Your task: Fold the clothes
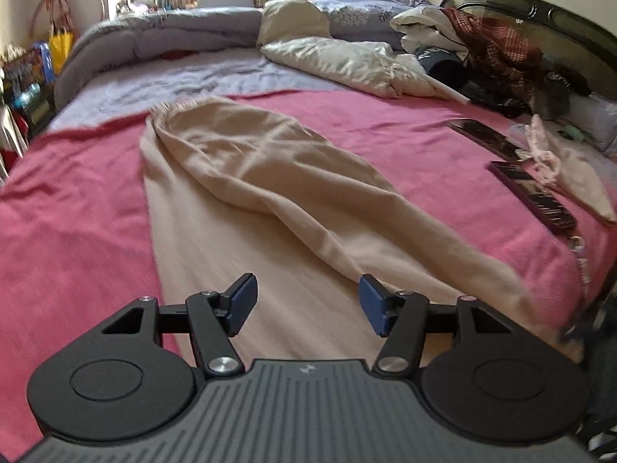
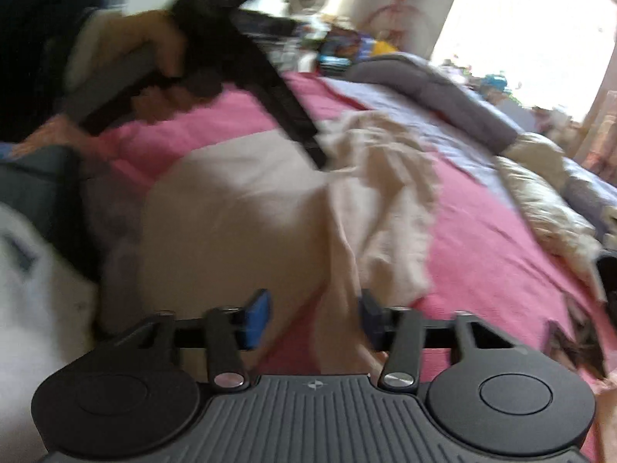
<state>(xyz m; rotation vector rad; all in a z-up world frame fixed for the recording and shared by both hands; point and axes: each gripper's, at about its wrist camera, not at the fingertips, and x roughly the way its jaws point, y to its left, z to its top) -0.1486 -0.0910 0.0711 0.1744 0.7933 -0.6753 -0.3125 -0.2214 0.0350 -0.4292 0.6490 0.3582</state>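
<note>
You are working over a wide bed covered by a pink woven blanket (image 1: 69, 208), in a cluttered bedroom with bright daylight at the far wall. Nearest to you, your left gripper (image 1: 306, 301) hovers above the near end of a long beige cloth garment (image 1: 246, 177); its blue pads stand well apart with nothing between them, the fabric lying flat underneath. Your right gripper (image 2: 313, 320) sits low over the same beige garment (image 2: 231, 212); a narrow fold of it runs up between the blue pads, which stand partly apart, and the blur does not let you tell whether they press on it. In the right wrist view your left hand (image 2: 146, 50) grips its dark tool above the garment's far side. The garment stretches away across the blanket, one layer doubled diagonally over the other. To the right of it lie two dark flat phones (image 1: 532, 193) and a small pale cloth (image 1: 578, 177). Farther back are a cream crumpled quilt (image 1: 347, 61), a grey folded duvet (image 1: 185, 34) and a heap of mixed clothes (image 1: 489, 46) against the dark headboard (image 1: 540, 7).
</note>
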